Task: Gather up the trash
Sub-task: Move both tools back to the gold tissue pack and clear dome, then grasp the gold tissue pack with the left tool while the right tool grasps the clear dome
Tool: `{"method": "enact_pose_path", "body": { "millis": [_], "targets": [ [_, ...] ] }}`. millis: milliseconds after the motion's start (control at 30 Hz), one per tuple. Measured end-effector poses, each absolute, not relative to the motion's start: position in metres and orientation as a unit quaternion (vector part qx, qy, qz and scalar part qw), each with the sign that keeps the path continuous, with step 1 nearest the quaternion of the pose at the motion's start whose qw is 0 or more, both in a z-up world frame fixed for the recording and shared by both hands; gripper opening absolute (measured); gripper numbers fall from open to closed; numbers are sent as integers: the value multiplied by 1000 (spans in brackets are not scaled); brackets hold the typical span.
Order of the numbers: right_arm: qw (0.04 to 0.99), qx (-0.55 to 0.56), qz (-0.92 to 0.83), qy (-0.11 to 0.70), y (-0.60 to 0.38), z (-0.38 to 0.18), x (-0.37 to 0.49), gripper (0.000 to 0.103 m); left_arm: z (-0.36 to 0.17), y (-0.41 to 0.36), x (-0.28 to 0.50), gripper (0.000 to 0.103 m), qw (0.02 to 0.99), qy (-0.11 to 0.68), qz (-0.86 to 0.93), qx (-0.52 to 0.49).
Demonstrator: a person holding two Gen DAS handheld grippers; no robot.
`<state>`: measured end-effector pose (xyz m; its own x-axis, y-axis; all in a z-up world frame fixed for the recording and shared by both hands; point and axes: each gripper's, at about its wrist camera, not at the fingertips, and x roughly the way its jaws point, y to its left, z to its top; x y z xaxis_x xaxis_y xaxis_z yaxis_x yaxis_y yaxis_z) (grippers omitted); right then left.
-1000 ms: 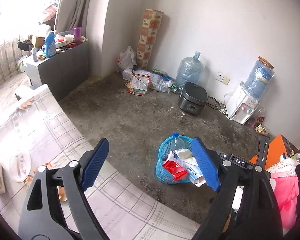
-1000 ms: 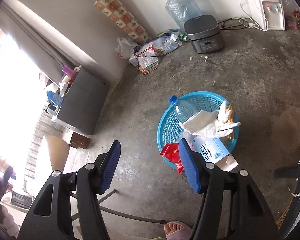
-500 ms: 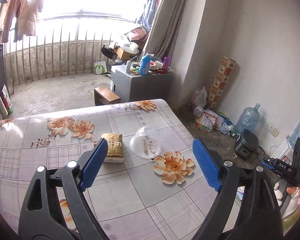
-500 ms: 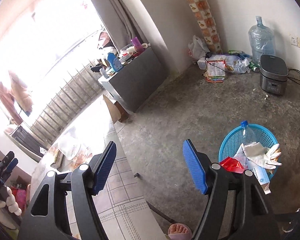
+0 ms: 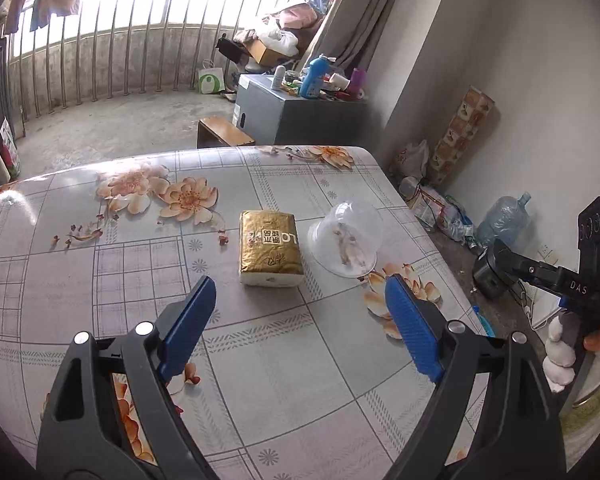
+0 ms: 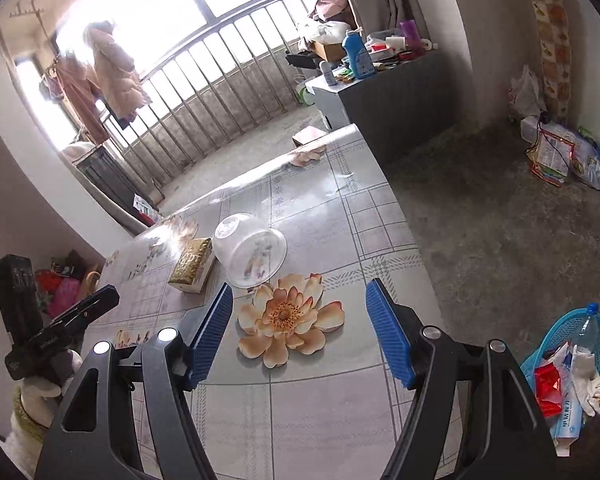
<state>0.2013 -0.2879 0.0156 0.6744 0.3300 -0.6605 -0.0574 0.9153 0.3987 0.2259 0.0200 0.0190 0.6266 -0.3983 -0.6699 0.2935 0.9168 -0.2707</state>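
Note:
A clear plastic dome lid (image 5: 346, 238) lies upside down on the flowered table (image 5: 100, 280), with a gold tissue pack (image 5: 269, 254) just left of it. Both also show in the right wrist view, the lid (image 6: 250, 254) and the pack (image 6: 192, 266). My left gripper (image 5: 298, 326) is open and empty above the table, short of the pack. My right gripper (image 6: 300, 330) is open and empty over a printed flower, just short of the lid. The blue trash basket (image 6: 556, 338) stands on the floor at the right, holding a bottle, a white glove, a red wrapper and a box.
The table's right edge drops to a concrete floor (image 6: 500, 220). A grey cabinet (image 5: 300, 120) with bottles stands beyond the table. Bags and a water jug (image 5: 504, 220) lie along the wall. The other gripper's body (image 5: 580, 276) shows at the right.
Both grippers have swung from the floor and basket up over the table. The lid and tissue pack have come closer in both views. Both stay open.

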Motion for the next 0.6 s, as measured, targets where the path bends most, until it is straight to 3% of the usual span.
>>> {"method": "enact_pose_path", "body": {
  "millis": [267, 533, 600],
  "targets": [
    [891, 83, 149, 420, -232, -1, 262, 67, -18, 5, 279, 82, 880, 435, -185, -48],
    [884, 85, 203, 413, -204, -1, 298, 67, -37, 1, 300, 82, 877, 440, -185, -60],
    [882, 84, 206, 416, -198, -1, 308, 67, -42, -1, 304, 76, 876, 442, -185, -58]
  ]
}}
